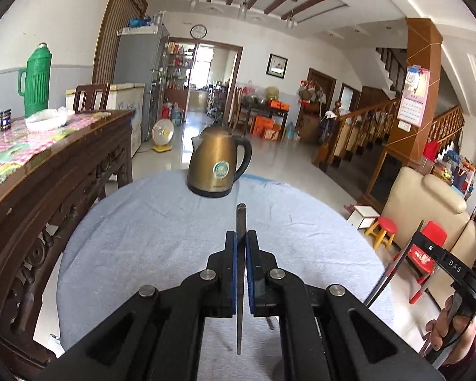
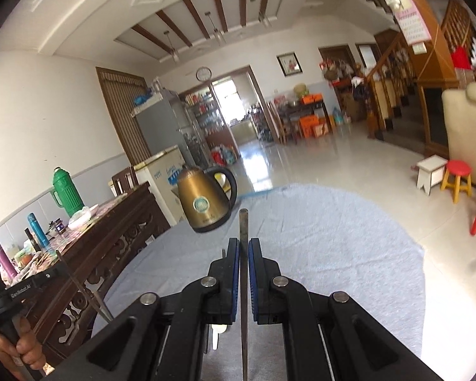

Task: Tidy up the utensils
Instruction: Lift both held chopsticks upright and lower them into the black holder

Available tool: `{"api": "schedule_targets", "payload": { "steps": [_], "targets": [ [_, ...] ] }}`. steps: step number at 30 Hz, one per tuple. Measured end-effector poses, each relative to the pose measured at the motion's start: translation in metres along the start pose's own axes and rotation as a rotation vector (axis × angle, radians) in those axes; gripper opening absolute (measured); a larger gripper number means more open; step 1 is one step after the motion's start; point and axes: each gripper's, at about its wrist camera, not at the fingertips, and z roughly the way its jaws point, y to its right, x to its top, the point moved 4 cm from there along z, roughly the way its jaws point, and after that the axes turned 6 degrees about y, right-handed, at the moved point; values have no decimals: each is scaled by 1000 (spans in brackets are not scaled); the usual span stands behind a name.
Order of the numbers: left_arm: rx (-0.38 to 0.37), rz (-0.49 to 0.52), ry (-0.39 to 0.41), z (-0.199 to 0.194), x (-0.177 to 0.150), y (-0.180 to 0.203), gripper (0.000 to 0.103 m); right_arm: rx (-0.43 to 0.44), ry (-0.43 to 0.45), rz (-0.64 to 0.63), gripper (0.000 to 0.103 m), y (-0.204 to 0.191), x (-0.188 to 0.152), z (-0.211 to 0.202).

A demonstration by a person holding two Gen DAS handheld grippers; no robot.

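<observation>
My left gripper (image 1: pixel 241 238) pinches a thin metal utensil (image 1: pixel 240 222) above the round blue cloth table (image 1: pixel 142 238). My right gripper (image 2: pixel 243 244) pinches another thin utensil (image 2: pixel 243 225). The gold kettle (image 1: pixel 217 165) stands near the far edge. Bare cloth lies around both.

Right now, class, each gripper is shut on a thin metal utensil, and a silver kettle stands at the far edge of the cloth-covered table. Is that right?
Not quite: the kettle is gold-brown with a black handle, not silver, as the left wrist view shows. The rest holds: the left gripper and right gripper each have their jaws shut on a thin metal utensil, and the kettle stands at the far edge of the cloth-covered table.
</observation>
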Motion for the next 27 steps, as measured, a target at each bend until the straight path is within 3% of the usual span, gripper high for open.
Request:
{"api": "schedule_targets", "payload": {
  "steps": [9, 19, 27],
  "targets": [
    [-33, -6, 80, -38, 23, 16, 5, 30, 99, -46, 6, -27, 26, -41],
    [-114, -16, 139, -72, 38, 37, 5, 124, 198, -51, 6, -62, 48, -85],
    [-157, -19, 117, -73, 31, 50, 5, 166, 164, -92, 7, -89, 30, -82]
  ]
}}
